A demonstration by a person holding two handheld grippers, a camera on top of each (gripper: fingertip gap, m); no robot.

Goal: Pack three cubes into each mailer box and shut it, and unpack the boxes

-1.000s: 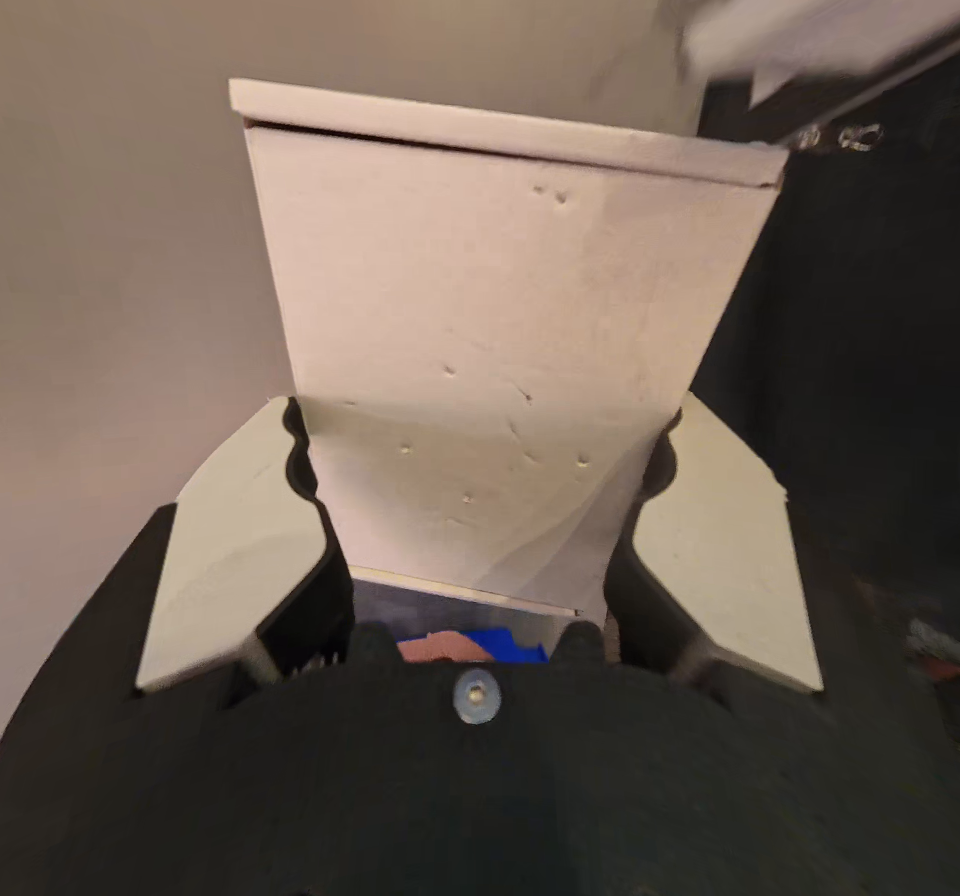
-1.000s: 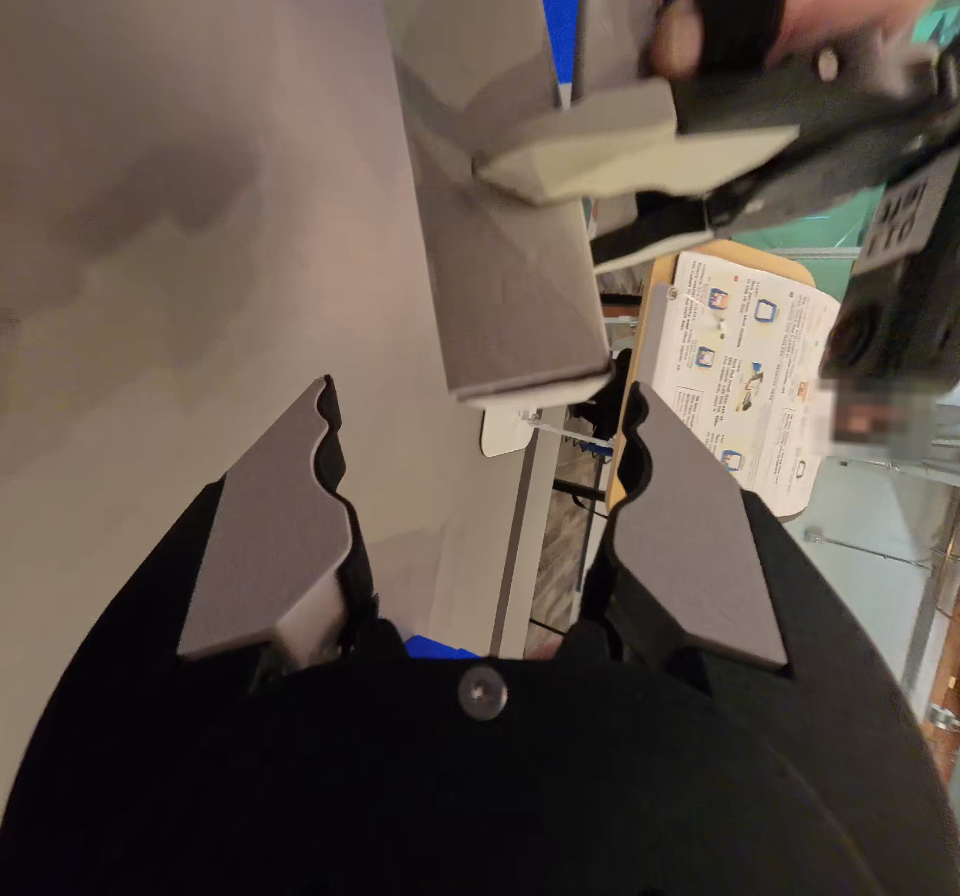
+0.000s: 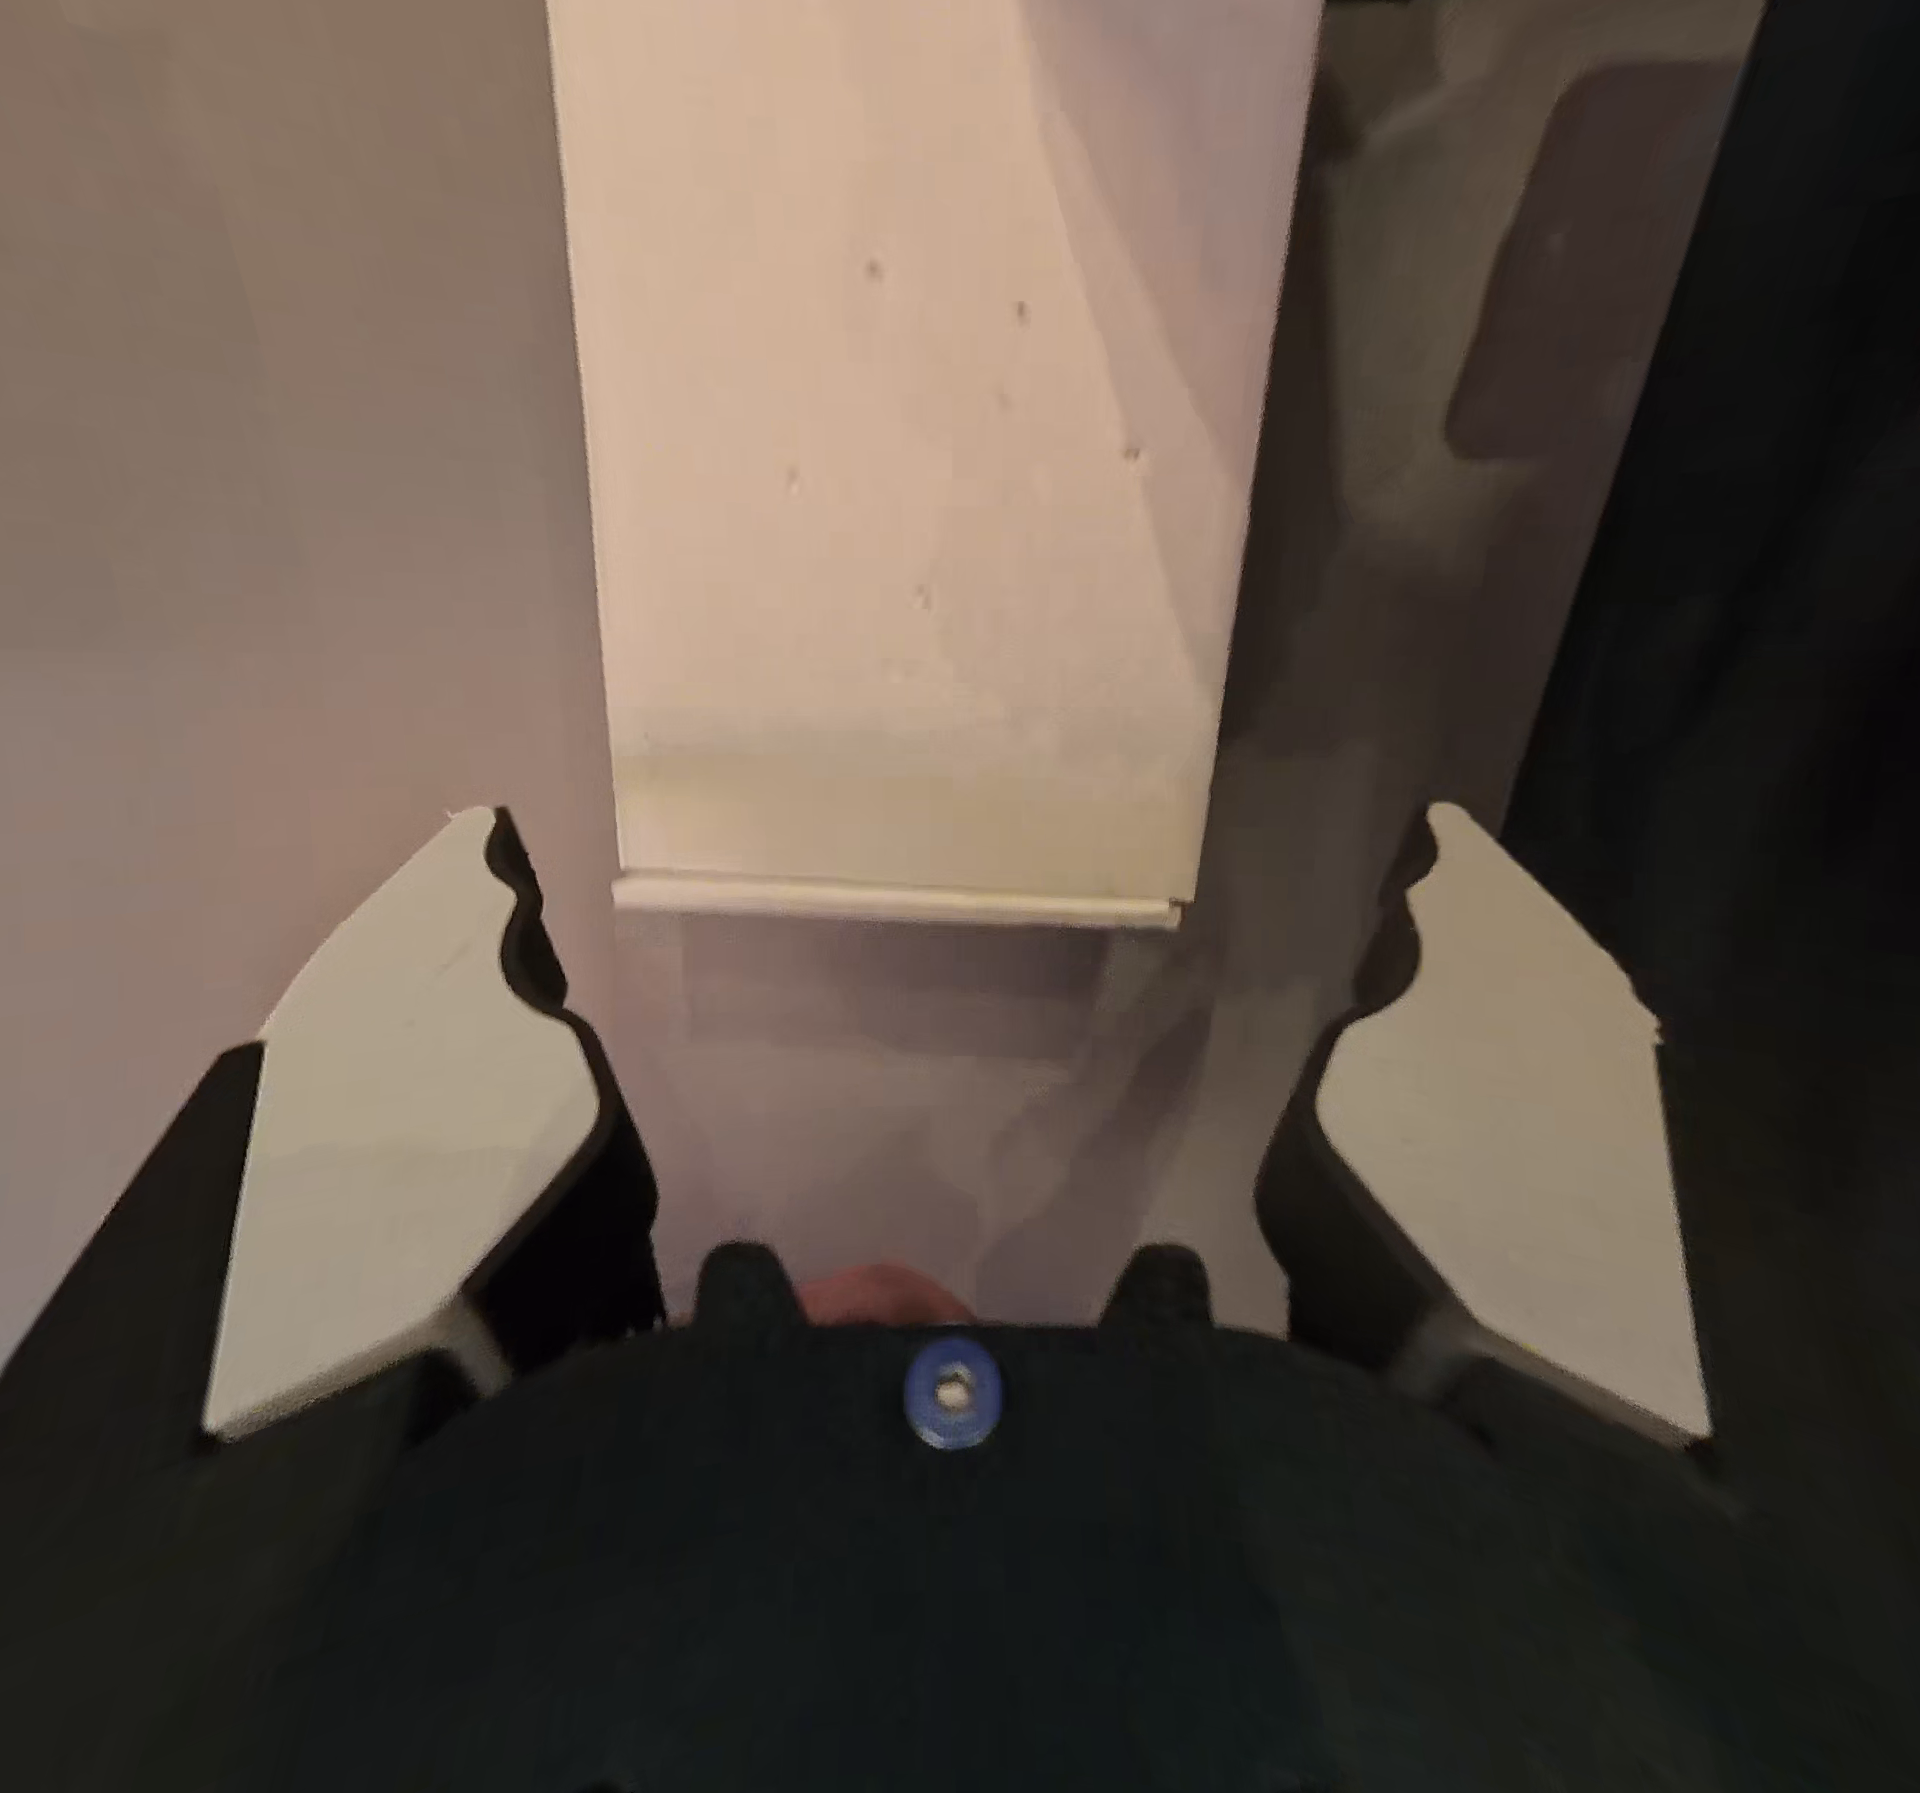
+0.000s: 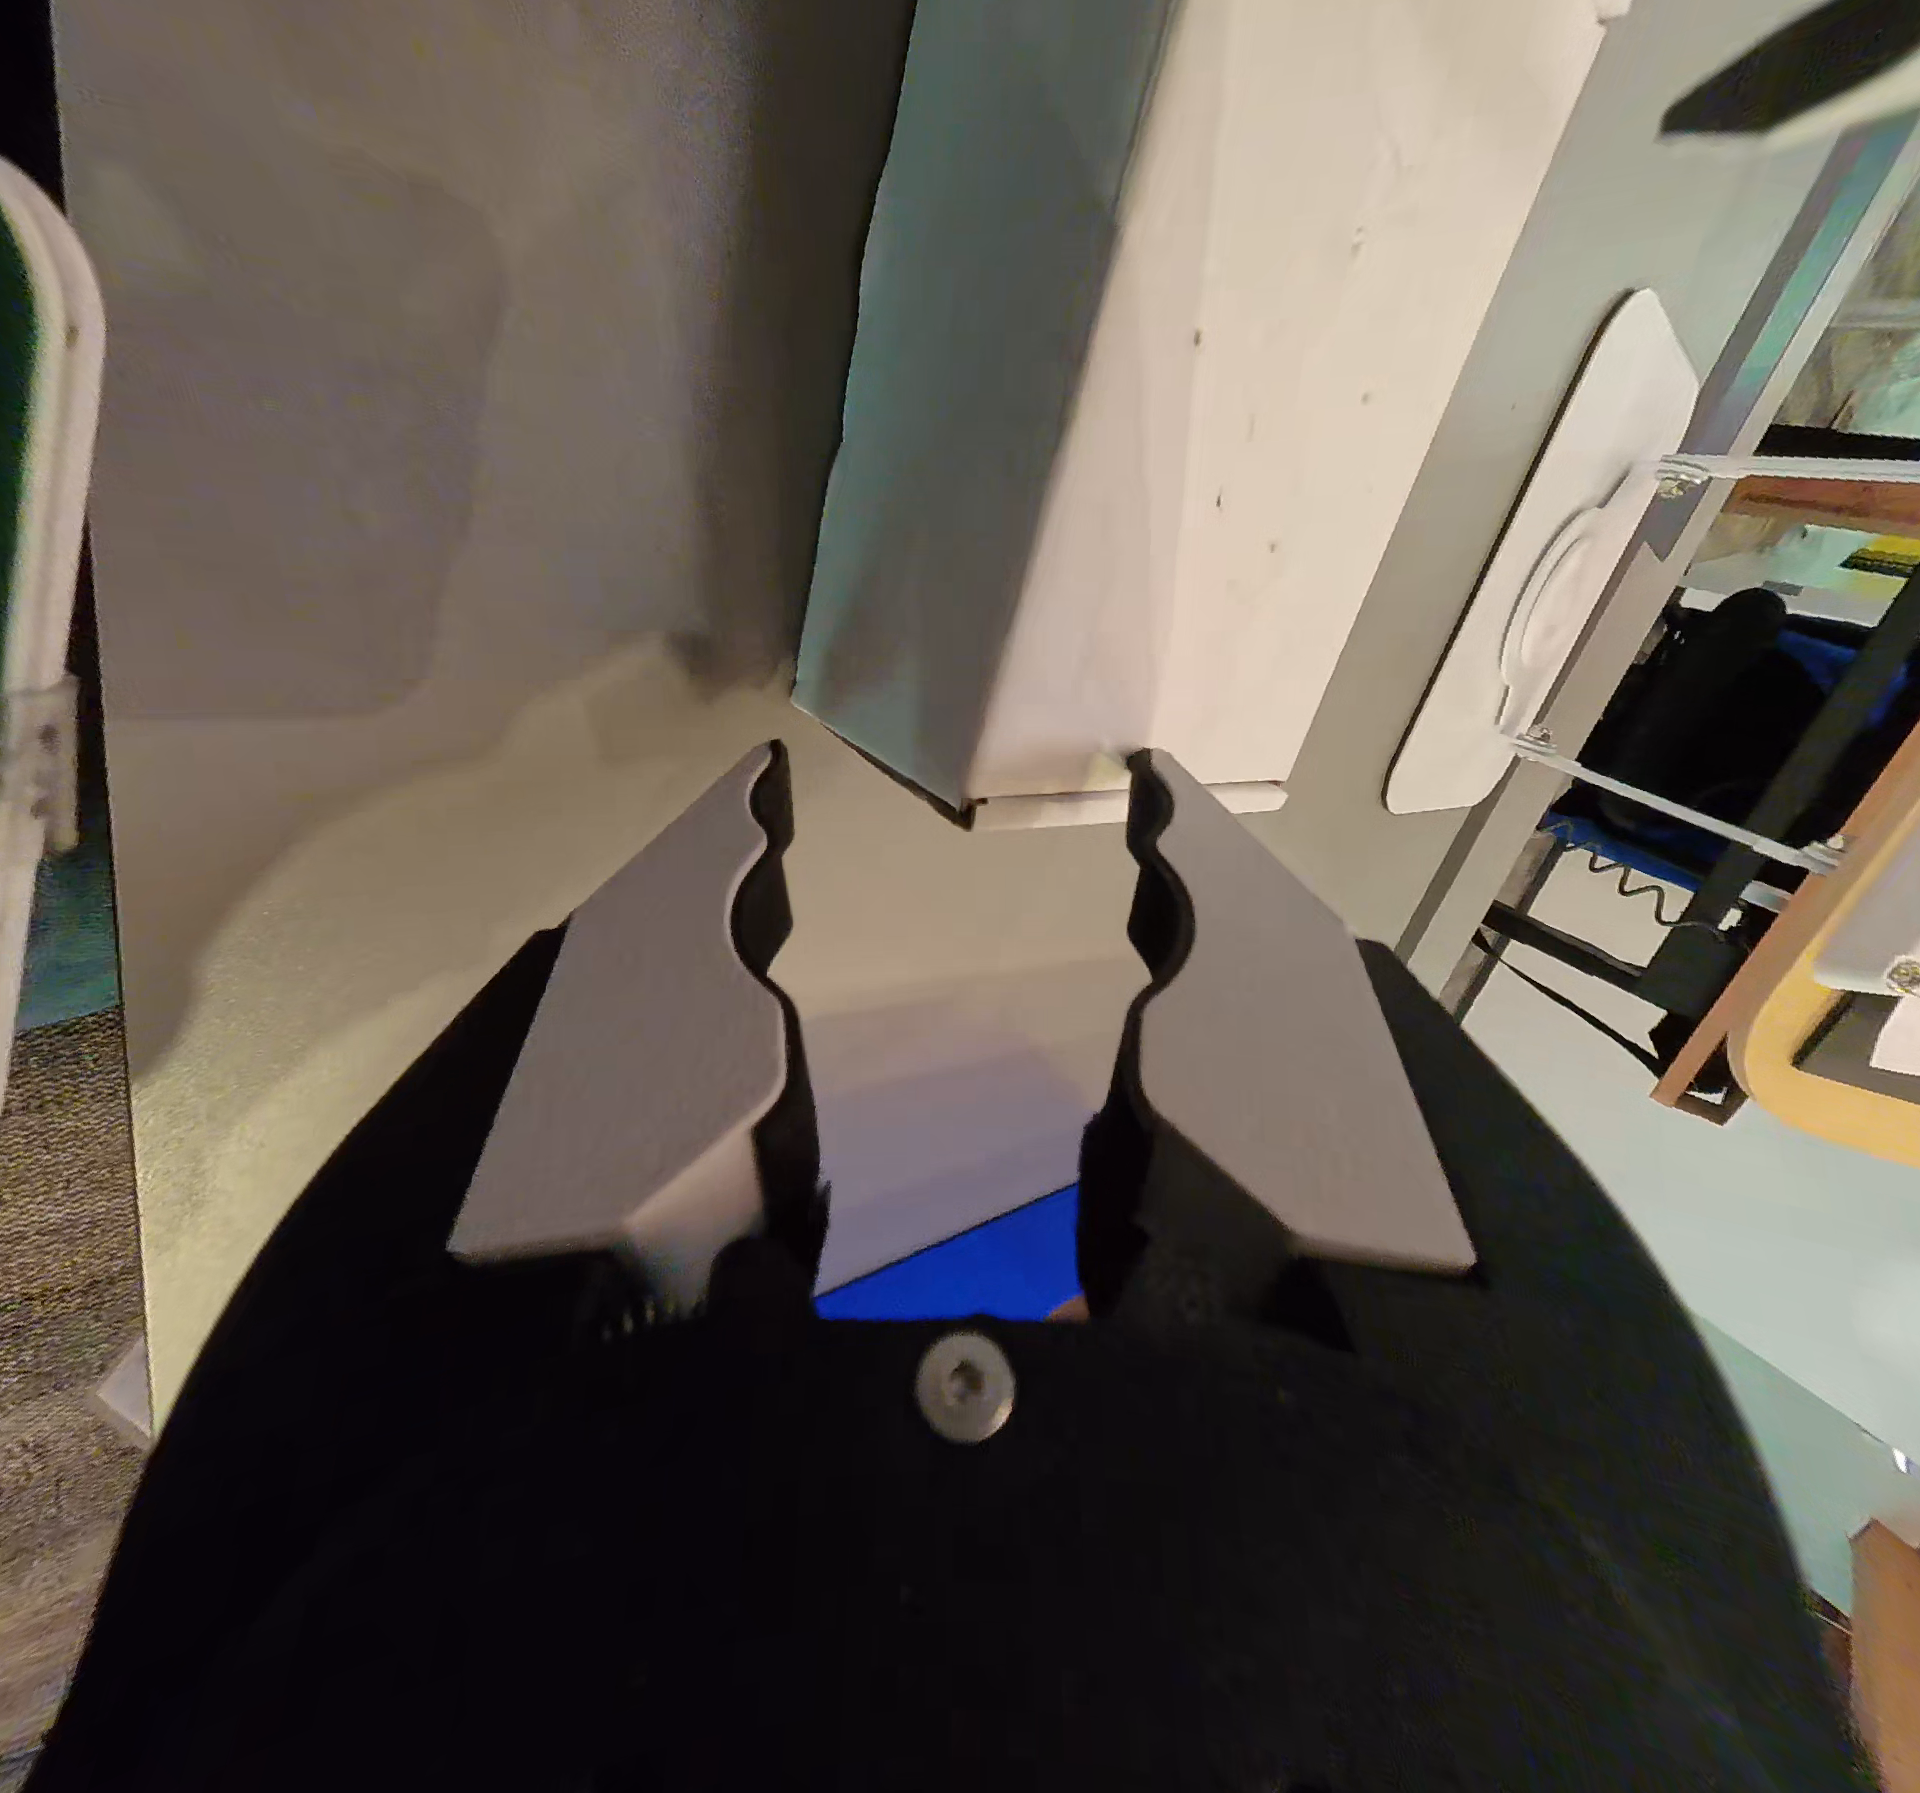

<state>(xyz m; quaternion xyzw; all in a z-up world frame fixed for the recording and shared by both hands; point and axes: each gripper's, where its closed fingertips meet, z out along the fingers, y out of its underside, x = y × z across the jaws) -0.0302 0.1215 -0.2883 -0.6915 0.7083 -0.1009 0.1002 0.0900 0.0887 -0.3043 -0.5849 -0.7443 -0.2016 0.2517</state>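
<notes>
The pale grey table [image 3: 260,393] fills most of both views, its right edge showing in the right wrist view with room clutter beyond it. On it lies the white mailer box [image 3: 914,393], shut, its lid flat and marked by a few small dents. In the left wrist view the box runs from just ahead of the fingertips to the far edge of the frame, its near end facing the camera. In the right wrist view the same box [image 4: 1226,393] stands at a slant, its shaded left side and lit top both visible, its near corner pointing between the fingers.

The left gripper [image 3: 971,834] is spread wide, both fingers apart from the box's near end and holding nothing. The right gripper [image 4: 956,767] is parted more narrowly and is also empty; its right fingertip [image 4: 1153,777] lies just at the box's near edge, though contact cannot be confirmed, while the left one is clear of the corner.

Off the table's right edge in the right wrist view hangs a white rounded plate [image 4: 1538,559]. A patch of blue [image 4: 966,1265] shows low between the right gripper's fingers; what it belongs to cannot be told.
</notes>
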